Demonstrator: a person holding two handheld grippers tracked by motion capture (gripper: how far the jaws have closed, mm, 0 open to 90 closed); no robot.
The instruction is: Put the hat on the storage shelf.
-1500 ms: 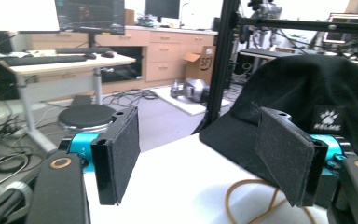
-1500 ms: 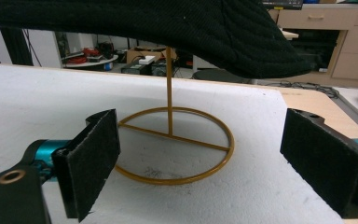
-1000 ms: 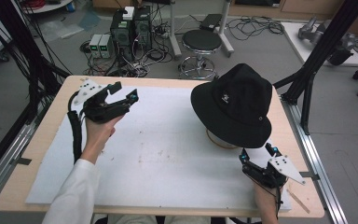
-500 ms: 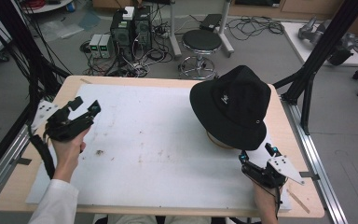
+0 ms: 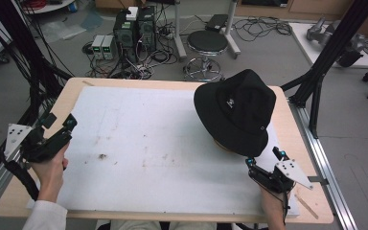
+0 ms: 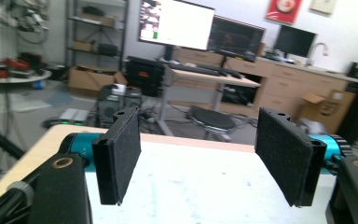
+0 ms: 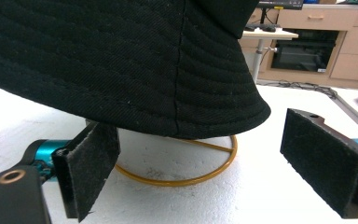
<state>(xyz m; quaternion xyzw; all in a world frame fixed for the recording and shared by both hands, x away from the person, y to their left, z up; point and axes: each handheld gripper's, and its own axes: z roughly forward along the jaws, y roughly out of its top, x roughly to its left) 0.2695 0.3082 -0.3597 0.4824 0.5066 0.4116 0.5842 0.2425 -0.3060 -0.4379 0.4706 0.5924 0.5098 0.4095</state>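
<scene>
The big worktop has a white sheet on it. A black bucket hat sits at about two o'clock, propped on a yellow wire ring stand so it keeps its shape. The right hand-held gripper waits at five o'clock — spread wide, just beside the brim, probably ready to take it. The left hand-held gripper, at nine o'clock, is also wide and holds nothing.

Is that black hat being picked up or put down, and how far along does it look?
Nothing looks done yet: the black bucket hat sits on its gold wire stand on the white mat. In hand: the right gripper is open just below the brim, jaws either side of it but not closed. The left gripper is open at the table's left edge, away from the hat. Gripping and lifting the hat probably remain.
</scene>
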